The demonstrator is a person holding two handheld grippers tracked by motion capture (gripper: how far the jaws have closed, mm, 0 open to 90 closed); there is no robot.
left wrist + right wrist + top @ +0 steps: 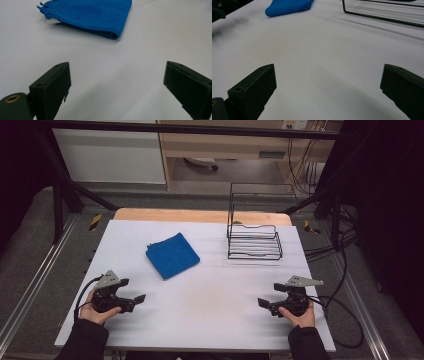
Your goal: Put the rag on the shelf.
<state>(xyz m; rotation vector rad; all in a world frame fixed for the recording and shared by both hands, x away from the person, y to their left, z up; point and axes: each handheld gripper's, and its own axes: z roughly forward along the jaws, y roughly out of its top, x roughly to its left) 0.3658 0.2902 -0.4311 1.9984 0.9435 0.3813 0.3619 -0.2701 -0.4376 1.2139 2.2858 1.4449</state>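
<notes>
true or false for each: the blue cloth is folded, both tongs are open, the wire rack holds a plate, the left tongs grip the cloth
1. The blue cloth lies folded on the white table. True.
2. Left tongs and right tongs are both open. True.
3. The wire rack holds a plate. False: it stands empty.
4. The left tongs grip the cloth. False: they hold nothing, and the cloth lies apart from them.

This looks like a lab or test room set up for recording. The bench point(200, 315) is covered in plain white sheet and framed by black metal struts point(60, 195) and aluminium rails point(30, 285). Beyond the right claw point(265, 304), loose cables point(345, 250) trail over grey floor; further off stands a plain wooden cabinet point(225, 145).
</notes>
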